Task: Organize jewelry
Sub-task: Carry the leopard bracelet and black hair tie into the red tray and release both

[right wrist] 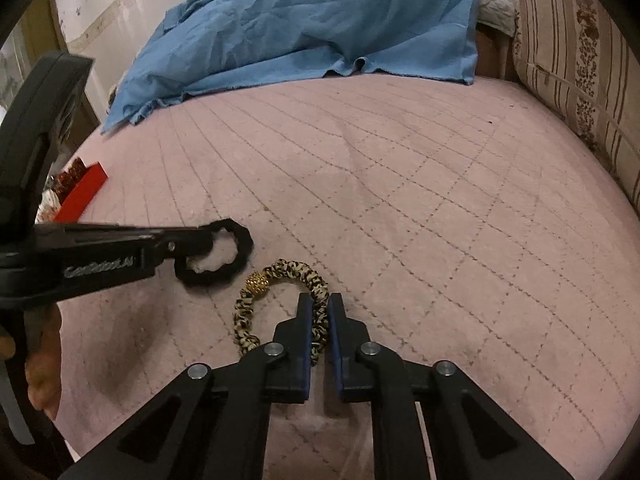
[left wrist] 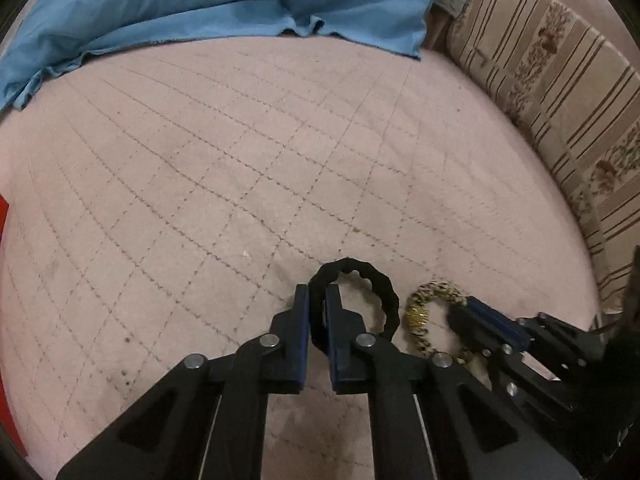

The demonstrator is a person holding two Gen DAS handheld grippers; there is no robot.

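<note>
On a bed with a pink quilted cover [right wrist: 400, 200], two bands have been gripped for lifting. At the bed's left edge a red open box [right wrist: 82, 194], apparently holding small items, is partly seen; it is judged the likely destination. The left gripper [left wrist: 318, 312] is clamped on a black ruffled fabric ring [left wrist: 384, 292], lying near the front edge. Just beside it on the right, apart from it, a leopard-print fabric band with a gold bead [right wrist: 280, 276] is clamped by the right gripper [right wrist: 320, 320]. The next move is judged to call for a lift and a carry leftward. Open cover lies ahead; a crumpled blue cloth [right wrist: 312, 28] covers the far edge and a striped floral bolster [right wrist: 580, 64] lines the right edge.
</note>
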